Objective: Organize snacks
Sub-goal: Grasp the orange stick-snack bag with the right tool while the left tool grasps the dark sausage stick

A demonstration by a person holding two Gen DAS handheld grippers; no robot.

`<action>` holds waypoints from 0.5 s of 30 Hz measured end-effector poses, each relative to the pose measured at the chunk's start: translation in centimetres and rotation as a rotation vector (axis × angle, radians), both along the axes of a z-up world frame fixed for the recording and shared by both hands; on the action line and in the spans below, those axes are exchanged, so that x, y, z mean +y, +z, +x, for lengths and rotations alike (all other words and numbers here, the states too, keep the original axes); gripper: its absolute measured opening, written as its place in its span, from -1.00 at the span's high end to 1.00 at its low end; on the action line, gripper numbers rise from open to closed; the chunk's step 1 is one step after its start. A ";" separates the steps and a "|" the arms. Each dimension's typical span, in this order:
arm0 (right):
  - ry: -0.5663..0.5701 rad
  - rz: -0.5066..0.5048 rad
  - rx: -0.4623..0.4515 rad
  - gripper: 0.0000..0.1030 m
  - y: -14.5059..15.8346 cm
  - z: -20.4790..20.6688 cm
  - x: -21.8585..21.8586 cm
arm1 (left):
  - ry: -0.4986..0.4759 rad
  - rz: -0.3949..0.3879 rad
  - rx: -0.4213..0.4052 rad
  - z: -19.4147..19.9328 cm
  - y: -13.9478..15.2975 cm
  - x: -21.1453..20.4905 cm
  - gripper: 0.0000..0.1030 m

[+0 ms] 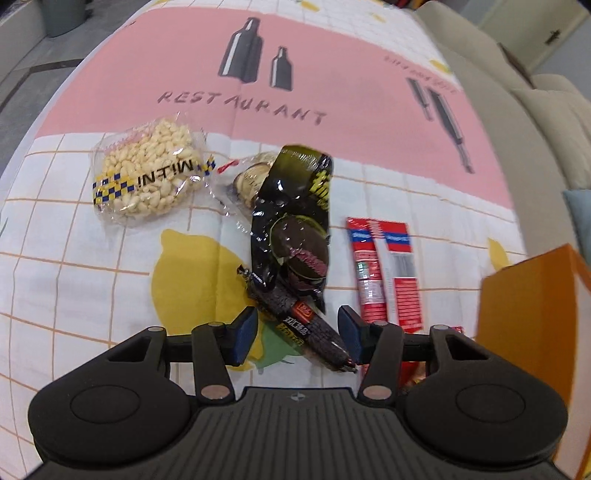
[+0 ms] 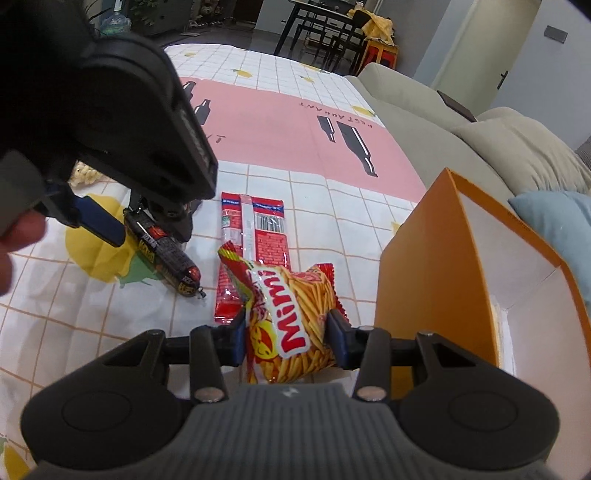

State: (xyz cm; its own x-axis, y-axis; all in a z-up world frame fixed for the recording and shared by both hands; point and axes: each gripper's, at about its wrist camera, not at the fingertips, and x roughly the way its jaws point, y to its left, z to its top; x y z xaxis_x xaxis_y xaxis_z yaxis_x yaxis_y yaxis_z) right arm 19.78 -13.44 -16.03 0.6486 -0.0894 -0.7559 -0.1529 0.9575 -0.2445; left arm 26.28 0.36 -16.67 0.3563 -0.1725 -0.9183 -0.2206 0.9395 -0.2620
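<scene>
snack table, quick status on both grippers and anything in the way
Right gripper shut on Mimi snack bag, beside orange box. Left gripper open astride dark sausage stick, not gripping. Black packet overlaps the sausage's far end.

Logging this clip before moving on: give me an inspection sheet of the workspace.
Surface: tablecloth, pink panel, lemon grid.
Job's things: Mimi snack bag; dark sausage stick; black pastry packet; puffed-grain bag; red sachets; orange box, open.
Clutter: nothing seen.
Grippers: right gripper shut on Mimi snack bag; left gripper open, straddling sausage stick.
Cables: nothing seen.
Surroundings: beige sofa, dining table.
</scene>
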 end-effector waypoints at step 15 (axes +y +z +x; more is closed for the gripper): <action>0.042 0.022 0.007 0.17 -0.2 -0.7 -0.1 | -0.308 0.233 0.025 -1.3 0.2 -0.9 0.48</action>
